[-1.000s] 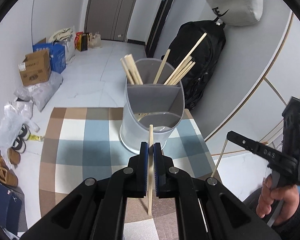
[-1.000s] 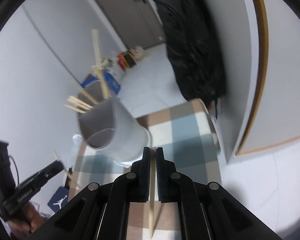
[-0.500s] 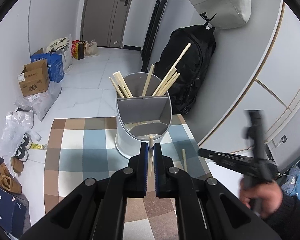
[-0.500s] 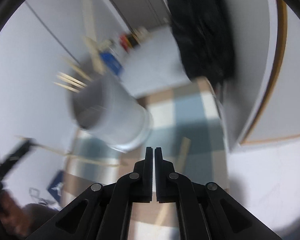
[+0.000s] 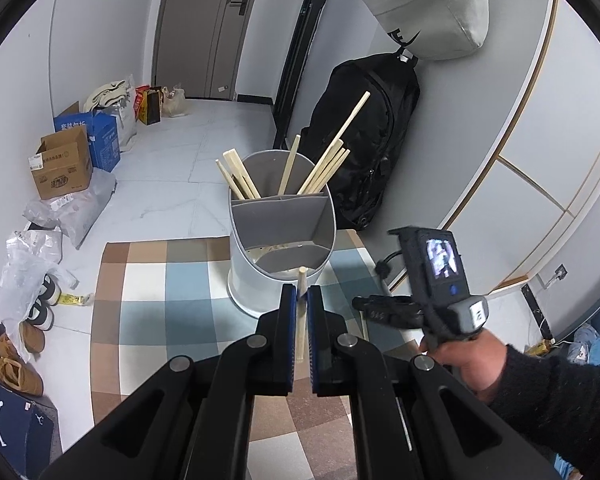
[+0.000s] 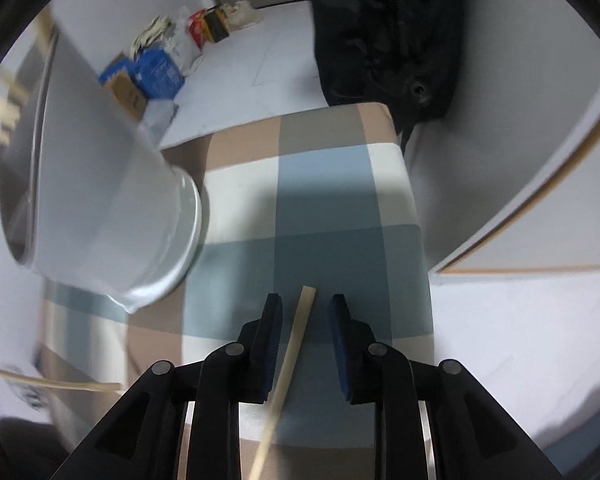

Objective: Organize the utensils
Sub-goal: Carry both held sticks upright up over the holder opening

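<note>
Pale grey walls [image 5: 100,40] meet a white tiled floor [image 5: 188,152]. A grey door [image 5: 204,28] stands at the far end, cardboard boxes [image 5: 60,168] along the left wall, a black backpack [image 5: 364,140] right.

A checked cloth [image 5: 160,288] of brown, tan, cream, pale blue and slate-blue squares covers the table. At its twelve o'clock edge stands a pale grey plastic utensil holder [image 5: 260,276] with darker grey dividers, holding pale natural-wood chopsticks [image 5: 332,160]. The black left gripper [image 5: 300,300] has blue pads and clamps a light wooden chopstick [image 5: 300,320]; the black right gripper [image 6: 304,312] shows dark blue pads either side of another blond chopstick [image 6: 296,332]. At one o'clock a black backpack [image 5: 364,140] leans under a beige bag [image 5: 424,4].
</note>
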### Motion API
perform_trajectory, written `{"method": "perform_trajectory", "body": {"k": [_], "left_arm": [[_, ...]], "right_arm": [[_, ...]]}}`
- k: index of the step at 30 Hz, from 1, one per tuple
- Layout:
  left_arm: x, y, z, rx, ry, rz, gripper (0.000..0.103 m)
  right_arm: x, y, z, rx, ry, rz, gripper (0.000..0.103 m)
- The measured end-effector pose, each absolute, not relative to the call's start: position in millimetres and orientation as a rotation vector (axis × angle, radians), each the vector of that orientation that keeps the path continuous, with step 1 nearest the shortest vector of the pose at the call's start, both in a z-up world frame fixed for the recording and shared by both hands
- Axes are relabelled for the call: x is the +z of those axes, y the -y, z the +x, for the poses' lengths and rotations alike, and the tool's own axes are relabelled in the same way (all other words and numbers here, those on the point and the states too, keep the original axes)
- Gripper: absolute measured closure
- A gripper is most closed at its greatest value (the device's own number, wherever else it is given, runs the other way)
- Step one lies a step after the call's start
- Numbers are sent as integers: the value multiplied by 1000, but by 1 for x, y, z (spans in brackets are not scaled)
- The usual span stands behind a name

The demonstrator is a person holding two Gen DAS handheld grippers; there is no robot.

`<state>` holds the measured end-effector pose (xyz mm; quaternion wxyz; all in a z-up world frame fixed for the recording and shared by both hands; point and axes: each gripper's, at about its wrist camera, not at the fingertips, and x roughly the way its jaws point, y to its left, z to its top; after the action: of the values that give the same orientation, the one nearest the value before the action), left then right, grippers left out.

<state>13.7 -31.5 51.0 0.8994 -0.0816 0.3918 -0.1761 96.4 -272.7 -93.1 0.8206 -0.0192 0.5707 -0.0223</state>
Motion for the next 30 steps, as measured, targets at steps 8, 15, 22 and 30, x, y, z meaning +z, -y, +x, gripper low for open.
{"method": "perform_trajectory", "body": {"k": [8, 15, 22, 30], "left_arm": [[52, 27, 12, -356, -809, -166, 102], [62, 30, 8, -351, -789, -145, 102], [83, 38, 7, -359, -759, -121, 102], [118, 41, 11, -371, -710, -104, 102]], "right_arm": [[-95, 283, 90, -65, -1163, -19, 98], [-48, 302, 75, 7, -1048, 174, 98], [13, 295, 45, 126, -861, 276, 98], [88, 264, 43, 249, -638, 276, 97]]}}
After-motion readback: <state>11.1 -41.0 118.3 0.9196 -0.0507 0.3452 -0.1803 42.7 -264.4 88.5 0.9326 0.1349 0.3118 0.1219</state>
